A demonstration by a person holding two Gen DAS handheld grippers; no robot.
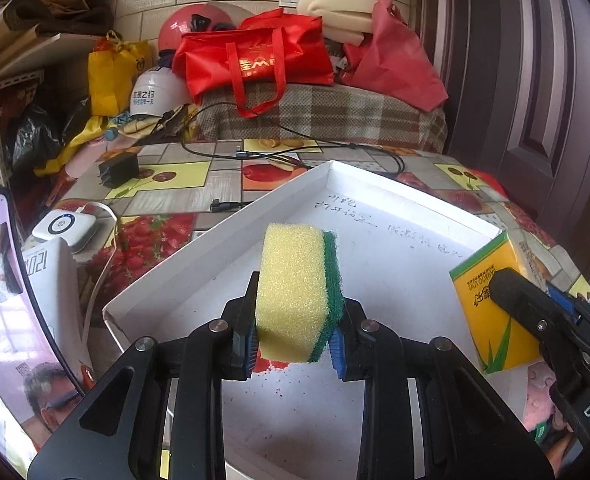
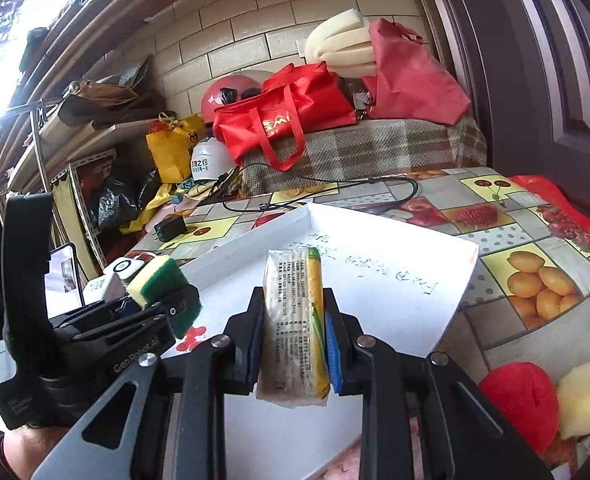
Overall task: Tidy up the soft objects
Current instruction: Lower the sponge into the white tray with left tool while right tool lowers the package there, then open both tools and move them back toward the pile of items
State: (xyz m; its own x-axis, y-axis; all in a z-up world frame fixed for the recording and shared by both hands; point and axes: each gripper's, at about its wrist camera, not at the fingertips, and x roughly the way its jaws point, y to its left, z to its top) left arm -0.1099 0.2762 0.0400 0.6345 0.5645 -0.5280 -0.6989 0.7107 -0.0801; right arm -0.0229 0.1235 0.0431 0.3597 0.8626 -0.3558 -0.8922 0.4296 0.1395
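Sponge [image 1: 295, 292] first: we see our left claw [image 1: 293, 346] clamped on its lower half, yellow foam and green scouring face squeezed between the blue pads, held above the white tray [image 1: 199, 236]. Our right claw [image 2: 293, 354] pinches a yellow tissue pack [image 2: 295, 328] edge-on, also over the tray's near part. The tray lies on the fruit-patterned bench [image 2: 535, 276], handwriting on its floor. Near our right, red and yellow plush balls [image 2: 523, 404] sit on the bench. Farther back, we see a black cable [image 1: 295, 148], then a red bag [image 1: 255, 60] on a plaid-covered surface.
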